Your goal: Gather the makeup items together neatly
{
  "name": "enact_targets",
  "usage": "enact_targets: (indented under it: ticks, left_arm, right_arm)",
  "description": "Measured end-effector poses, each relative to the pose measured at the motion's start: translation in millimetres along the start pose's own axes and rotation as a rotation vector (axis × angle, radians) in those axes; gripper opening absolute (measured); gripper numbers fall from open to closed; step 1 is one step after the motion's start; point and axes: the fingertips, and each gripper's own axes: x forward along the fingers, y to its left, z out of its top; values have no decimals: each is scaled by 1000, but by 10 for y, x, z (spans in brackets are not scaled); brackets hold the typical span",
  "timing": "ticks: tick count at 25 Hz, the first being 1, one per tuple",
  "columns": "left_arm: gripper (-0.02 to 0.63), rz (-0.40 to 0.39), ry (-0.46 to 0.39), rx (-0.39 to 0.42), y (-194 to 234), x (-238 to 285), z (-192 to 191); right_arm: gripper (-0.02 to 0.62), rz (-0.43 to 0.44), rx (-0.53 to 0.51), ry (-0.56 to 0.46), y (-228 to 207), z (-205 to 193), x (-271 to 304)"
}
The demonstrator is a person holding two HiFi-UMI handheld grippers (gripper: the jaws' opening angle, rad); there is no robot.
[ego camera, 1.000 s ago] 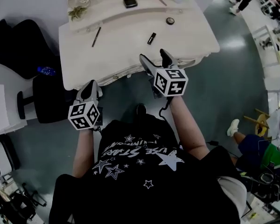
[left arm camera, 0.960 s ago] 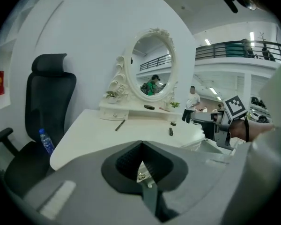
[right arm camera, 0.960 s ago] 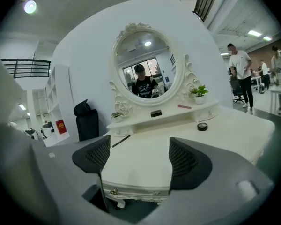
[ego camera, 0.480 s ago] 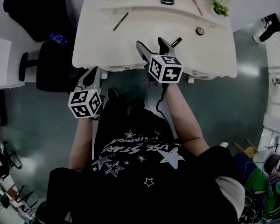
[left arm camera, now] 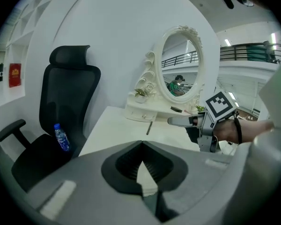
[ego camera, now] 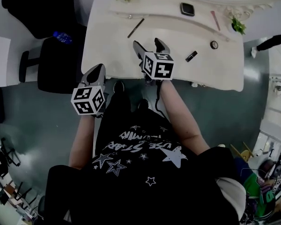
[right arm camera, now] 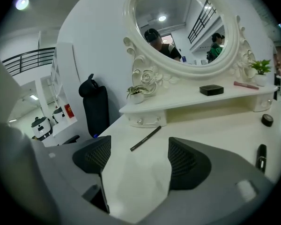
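The right gripper [ego camera: 146,42] had come forward since a second ago: then it hung over the front edge of the white vanity table [ego camera: 112,55], and now its jaws stood out over the tabletop, wide apart with only bare surface between them. The thin eyeliner pencil [ego camera: 136,27] lay just beyond them, near the foot of the raised shelf [ego camera: 164,14]. A short black tube [ego camera: 191,56], possibly a lipstick though it was too small to be sure, had been ahead of this gripper and now lay off to its right, with a small round pot [ego camera: 214,44] further right. On the shelf sat a black compact [ego camera: 187,9] and a pink stick [ego camera: 215,20], under the oval mirror [right arm camera: 187,22]. None of these items had shifted on the table.

The left gripper [ego camera: 97,70] had also moved up, from below the table's near left corner to just beside its front edge. Its jaws were pressed together with nothing in them. A black office chair [left arm camera: 61,111] holding a water bottle [left arm camera: 61,137] stood left of the table.
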Motion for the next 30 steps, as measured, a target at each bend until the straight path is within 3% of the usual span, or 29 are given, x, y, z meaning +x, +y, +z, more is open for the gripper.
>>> enact_targets:
  ticks: [10, 19, 25, 30]
  left_arm:
    - [0, -92, 49, 8, 550, 547, 292]
    - [0, -186, 110, -5, 737, 802, 304]
    - [0, -221, 136, 24, 818, 915, 276]
    - [0, -233, 143, 45, 879, 947, 284]
  right_arm:
    - [380, -108, 21, 85, 18, 31, 771]
    - [328, -265, 30, 184, -116, -96, 1131]
    - [295, -325, 31, 212, -153, -146, 1256]
    - [195, -401, 23, 219, -245, -155, 1221]
